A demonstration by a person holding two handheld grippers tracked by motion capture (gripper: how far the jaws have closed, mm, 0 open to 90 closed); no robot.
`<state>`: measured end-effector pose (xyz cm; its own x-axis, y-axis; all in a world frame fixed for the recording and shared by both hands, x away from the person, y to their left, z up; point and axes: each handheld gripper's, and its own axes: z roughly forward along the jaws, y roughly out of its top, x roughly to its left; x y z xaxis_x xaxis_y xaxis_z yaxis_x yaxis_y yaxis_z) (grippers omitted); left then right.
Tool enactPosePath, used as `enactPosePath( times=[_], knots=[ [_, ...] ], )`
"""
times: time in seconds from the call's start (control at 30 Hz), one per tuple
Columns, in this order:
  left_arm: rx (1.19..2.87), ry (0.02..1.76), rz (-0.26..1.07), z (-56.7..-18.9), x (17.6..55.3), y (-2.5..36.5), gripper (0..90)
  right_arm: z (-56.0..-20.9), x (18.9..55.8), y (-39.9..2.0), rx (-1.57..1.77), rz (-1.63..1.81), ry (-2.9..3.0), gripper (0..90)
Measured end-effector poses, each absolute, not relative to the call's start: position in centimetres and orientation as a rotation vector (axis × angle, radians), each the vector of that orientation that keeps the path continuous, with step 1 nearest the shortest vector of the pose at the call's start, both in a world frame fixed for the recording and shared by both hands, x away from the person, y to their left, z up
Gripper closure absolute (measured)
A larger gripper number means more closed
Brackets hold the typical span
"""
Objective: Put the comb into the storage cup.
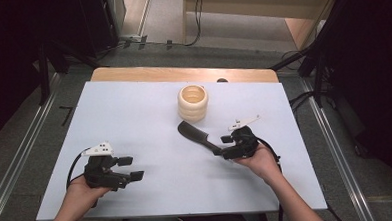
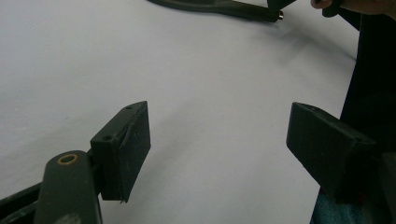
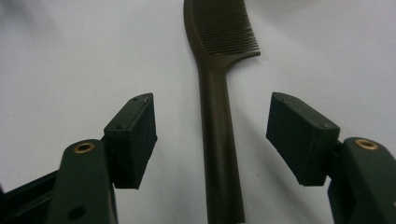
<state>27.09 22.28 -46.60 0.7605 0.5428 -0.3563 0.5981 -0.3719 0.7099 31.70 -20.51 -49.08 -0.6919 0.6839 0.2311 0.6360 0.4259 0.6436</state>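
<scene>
We take the cream ribbed holder [image 1: 193,103] as our landmark. The dark comb [image 1: 196,135] lies flat on the white table [image 1: 134,118], just on the near side of the holder and apart from it, teeth end toward the holder, handle running away toward the person's right hand.

The right gripper [image 1: 227,145] sits at the handle end. In the right gripper view its jaws stand wide apart, one on each side of the comb [image 3: 218,140] handle, neither pad touching it. Nothing is held yet. The handle runs close to the midline between the jaws, a little nearer the left pad as that view shows it.

The left gripper [image 1: 129,168] rests well away from the holder, toward the person's left, jaws spread wide and empty over bare table [image 2: 187,70].

Our judgement: the step in hand is the grasp of the comb handle. To do it well:
- centre the handle between the pads before closing, so the comb does not skid sideways;
- bring the pads low, close to the table, since the handle is thin and lies flat;
- grip on the handle, short of the teeth;
- close slowly and check the comb does not rotate;
- lift level, keeping the teeth end from knocking the holder.
</scene>
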Motion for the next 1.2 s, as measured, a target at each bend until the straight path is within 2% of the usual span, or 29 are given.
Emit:
enactPosePath(
  times=[0.57,0.77,1.2],
  knots=[
    [2.054,0.856,-0.076,-46.6,27.1,22.3,22.5,-49.9,31.4,-19.9,1.164,0.88,2.69,62.3],
    [2.061,0.856,-0.073,-46.6,27.1,22.2,22.5,-49.8,31.2,-19.4,1.103,0.791,2.687,68.1],
    [2.055,0.862,-0.076,-46.6,27.2,22.2,22.5,-49.9,31.2,-19.6,1.104,0.802,2.69,70.2]
  ],
)
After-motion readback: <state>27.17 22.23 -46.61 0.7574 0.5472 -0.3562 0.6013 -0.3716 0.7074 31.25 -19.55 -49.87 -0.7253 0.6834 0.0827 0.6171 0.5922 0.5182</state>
